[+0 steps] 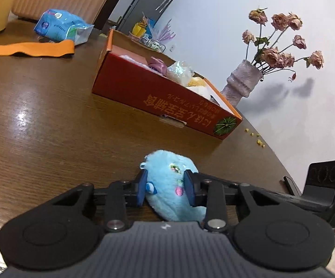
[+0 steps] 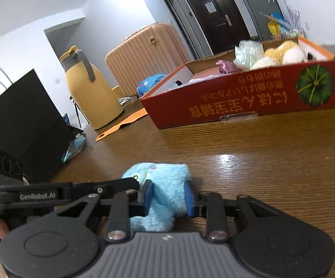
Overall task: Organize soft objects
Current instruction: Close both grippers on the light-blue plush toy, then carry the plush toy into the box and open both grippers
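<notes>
A blue plush toy [image 1: 167, 183] is gripped by both tongs at once on the brown wooden surface [image 1: 40, 120]. The left tongs [image 1: 166, 191] are clamped on it, their blue pads [image 1: 142, 190] pressed into its face on either side. The right tongs [image 2: 168, 199] are likewise clenched around its fluffy body [image 2: 165, 185], the pads dug into the fur. Beyond the toy, well apart from it, an open red cardboard box [image 1: 158, 102] is seen resting on the same surface, with other soft items [image 2: 281, 54] piled inside. A vase of dried roses [image 1: 241, 85] is set just beside the box's far end.
</notes>
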A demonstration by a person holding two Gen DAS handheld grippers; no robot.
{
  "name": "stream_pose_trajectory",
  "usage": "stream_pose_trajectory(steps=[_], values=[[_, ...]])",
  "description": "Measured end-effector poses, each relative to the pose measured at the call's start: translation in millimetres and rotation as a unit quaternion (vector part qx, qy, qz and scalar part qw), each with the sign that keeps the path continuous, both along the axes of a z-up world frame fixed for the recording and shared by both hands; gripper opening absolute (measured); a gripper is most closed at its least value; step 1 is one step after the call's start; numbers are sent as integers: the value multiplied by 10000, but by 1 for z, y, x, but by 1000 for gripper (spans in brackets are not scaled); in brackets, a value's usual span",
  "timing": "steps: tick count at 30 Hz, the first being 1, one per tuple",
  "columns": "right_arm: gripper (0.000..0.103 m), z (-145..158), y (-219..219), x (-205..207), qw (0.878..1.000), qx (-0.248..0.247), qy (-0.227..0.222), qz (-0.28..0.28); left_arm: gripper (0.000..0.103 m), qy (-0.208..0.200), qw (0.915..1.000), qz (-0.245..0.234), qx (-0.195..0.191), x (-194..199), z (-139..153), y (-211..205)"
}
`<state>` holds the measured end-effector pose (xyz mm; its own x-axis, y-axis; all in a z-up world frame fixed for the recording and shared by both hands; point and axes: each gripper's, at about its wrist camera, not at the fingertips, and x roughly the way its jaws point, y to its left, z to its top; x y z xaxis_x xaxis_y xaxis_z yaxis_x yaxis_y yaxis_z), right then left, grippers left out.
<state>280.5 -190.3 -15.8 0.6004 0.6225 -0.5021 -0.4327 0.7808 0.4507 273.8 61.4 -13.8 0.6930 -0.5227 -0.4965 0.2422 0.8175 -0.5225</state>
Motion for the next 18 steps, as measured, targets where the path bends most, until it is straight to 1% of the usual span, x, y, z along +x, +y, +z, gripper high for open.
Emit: stream_pose_trajectory(steps=[3,6,9,12,14,16,17,18], values=[[24,7,-8,-12,9997,-141,-159,-135,33,-77,9998,-178,11,-1,5,-11],[24,14,-25,-17,9991,-17,-200,-378,33,-213,9991,-356,-59,4,14,-25],[24,40,-42,-9,9965,-24,-576,-603,33,-639,9961,-608,6,28,44,-43],[24,77,-57,24,9915,-114,-1064,-745,33,-1166,9896,-820,204,70,82,-62],[24,95,-64,57,9881,-225,-1267,-847,33,-1323,9870,-839,351,108,99,-73],[24,103,-64,95,9869,-371,-1301,-881,33,-1364,9857,-790,591,143,105,-83],[22,103,-63,116,9881,-447,-1208,-846,33,-1230,9874,-745,663,161,104,-86],[22,100,-62,135,9893,-481,-1087,-842,33,-1114,9884,-727,740,176,99,-88]])
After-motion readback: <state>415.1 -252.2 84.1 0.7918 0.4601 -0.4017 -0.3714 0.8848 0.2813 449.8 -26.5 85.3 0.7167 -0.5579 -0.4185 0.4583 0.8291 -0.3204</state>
